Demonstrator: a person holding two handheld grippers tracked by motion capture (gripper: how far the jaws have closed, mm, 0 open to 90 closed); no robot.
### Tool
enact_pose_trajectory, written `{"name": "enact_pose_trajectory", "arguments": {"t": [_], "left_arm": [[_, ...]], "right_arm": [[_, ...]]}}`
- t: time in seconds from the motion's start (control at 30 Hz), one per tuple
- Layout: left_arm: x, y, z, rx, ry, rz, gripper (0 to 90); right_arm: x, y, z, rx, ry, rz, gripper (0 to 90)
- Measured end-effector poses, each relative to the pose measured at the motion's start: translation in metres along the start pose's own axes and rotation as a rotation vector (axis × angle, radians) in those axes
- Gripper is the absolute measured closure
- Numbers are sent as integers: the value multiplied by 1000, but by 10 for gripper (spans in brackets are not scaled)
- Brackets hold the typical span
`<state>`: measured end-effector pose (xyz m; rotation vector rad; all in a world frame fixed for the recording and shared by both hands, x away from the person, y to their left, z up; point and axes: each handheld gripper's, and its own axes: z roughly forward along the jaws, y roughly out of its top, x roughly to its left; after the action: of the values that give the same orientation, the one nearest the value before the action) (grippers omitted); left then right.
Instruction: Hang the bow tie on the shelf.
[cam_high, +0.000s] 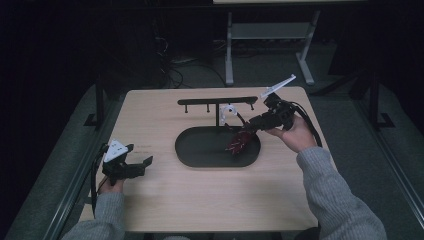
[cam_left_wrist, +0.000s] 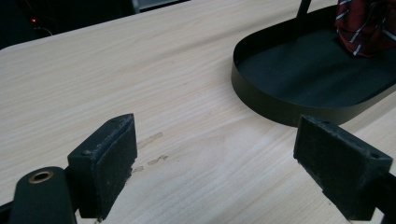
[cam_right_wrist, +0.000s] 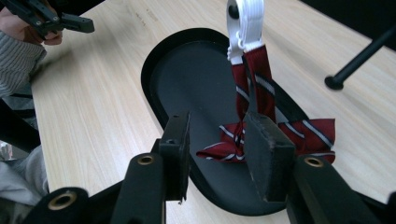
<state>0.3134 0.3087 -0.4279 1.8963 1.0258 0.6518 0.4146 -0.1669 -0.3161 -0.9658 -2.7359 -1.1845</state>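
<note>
A: Start at the right gripper (cam_right_wrist: 217, 154) — what are its fingers (cam_right_wrist: 266, 158) doing?

B: Partly spread, with a clear gap between the pads. The dark red striped fabric tie (cam_right_wrist: 261, 121) lies just past them; no pad presses on it.

A: Where does that tie sit?

B: It hangs from a white plastic clip (cam_right_wrist: 245, 25) and its lower end is bunched in the black oval metal tray (cam_right_wrist: 187, 60), at about three o'clock of the tray in the high view.

A: And the stand?

B: A black T-shaped metal rack (cam_high: 217, 102) rises at the tray's twelve o'clock edge, the clip just beside its post.

A: The left gripper (cam_left_wrist: 215, 158)?

B: Its fingers (cam_left_wrist: 109, 163) are wide apart with only bare wood between them, low over the pale wooden table (cam_high: 165, 200) at the tray's eight o'clock, well apart from it
</note>
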Motion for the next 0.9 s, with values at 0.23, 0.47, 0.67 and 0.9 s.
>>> {"name": "enact_pose_trajectory", "arguments": {"t": [0.23,0.47,0.67,0.9], "left_arm": [[0,0,1,3,-9,-7,130],[-1,0,2,10,-16,-3,130],[-1,0,1,9,-13,-4,130],[-1,0,1,7,-16,-9,130]], "right_arm": [[-1,-12,1,-5,12,15,586],[-2,-24,2,0,13,24,575],[-3,-30,2,9,17,38,569],[-1,-34,1,9,6,29,568]]}}
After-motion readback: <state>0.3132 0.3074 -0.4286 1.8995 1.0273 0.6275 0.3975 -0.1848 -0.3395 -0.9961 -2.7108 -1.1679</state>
